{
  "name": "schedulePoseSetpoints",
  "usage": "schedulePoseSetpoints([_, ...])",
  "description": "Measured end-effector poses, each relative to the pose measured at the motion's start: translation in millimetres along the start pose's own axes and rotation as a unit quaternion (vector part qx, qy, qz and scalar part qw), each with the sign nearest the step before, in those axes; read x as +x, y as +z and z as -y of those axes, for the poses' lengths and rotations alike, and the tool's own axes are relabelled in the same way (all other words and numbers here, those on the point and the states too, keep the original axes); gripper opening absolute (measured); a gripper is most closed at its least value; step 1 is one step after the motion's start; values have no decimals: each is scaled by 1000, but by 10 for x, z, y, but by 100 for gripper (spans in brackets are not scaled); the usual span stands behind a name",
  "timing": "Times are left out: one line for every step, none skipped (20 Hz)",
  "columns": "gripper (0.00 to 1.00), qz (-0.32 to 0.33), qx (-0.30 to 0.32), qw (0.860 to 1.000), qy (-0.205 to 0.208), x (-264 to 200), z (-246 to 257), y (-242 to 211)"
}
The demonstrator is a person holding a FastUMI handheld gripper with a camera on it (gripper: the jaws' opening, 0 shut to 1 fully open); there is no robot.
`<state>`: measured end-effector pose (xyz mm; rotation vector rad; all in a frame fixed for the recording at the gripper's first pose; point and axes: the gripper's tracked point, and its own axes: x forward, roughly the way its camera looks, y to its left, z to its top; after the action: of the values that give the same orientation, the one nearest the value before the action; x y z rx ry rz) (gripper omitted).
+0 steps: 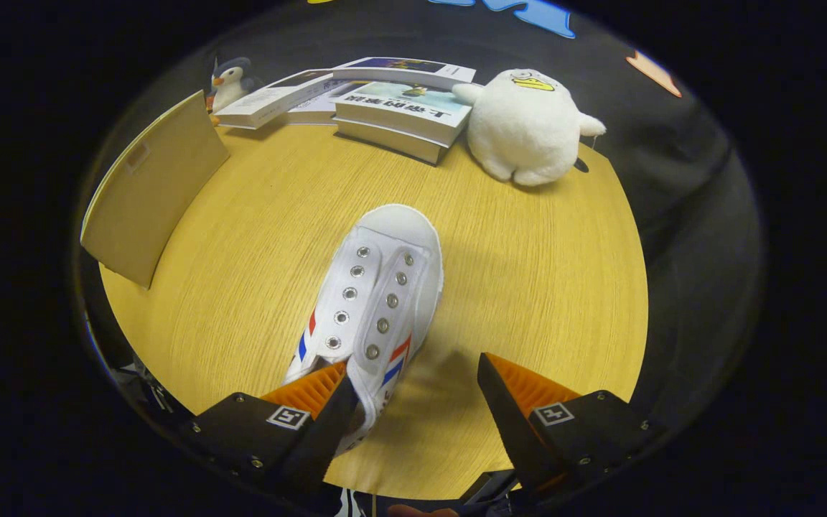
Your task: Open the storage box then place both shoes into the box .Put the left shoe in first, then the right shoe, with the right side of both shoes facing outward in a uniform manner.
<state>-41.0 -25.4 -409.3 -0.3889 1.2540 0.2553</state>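
1. We see the claw (413,384) spread wide, pinching nothing.
2. The white shoe (374,309) lies on the desk (528,287), its heel end between the fingers, beside the left finger (309,391), toe pointing away.
3. Beyond the shoe sit a plush duck (525,126) and books (385,100).
4. Left of the shoe stands a beige box panel (148,190).

Tool (413,388) wide apart astride white shoe (374,301)
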Motion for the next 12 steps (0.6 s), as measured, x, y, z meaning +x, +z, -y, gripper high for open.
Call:
schedulePoseSetpoints([96, -2, -13, 1000, 3, 35, -24, -23])
schedulePoseSetpoints([96, 8, -24, 1000, 10, 26, -62, 16])
schedulePoseSetpoints([94, 14, -41, 999, 11, 50, -65, 27])
schedulePoseSetpoints([88, 24, -55, 998, 25, 39, -116, 55])
schedulePoseSetpoints([82, 27, -65, 996, 46, 82, -212, 24])
schedulePoseSetpoints([67, 38, -79, 995, 47, 46, -203, 32])
schedulePoseSetpoints([52, 45, -94, 994, 26, 65, -100, 65])
schedulePoseSetpoints([43, 48, -80, 996, -7, 111, 64, 35])
schedulePoseSetpoints([8, 53, -49, 997, -7, 107, 89, 14])
schedulePoseSetpoints([2, 65, -11, 998, 11, 75, 55, 60])
schedulePoseSetpoints([1, 67, 34, 996, 37, 51, -5, 58])
schedulePoseSetpoints([1, 67, 71, 994, 53, 30, -18, 66])
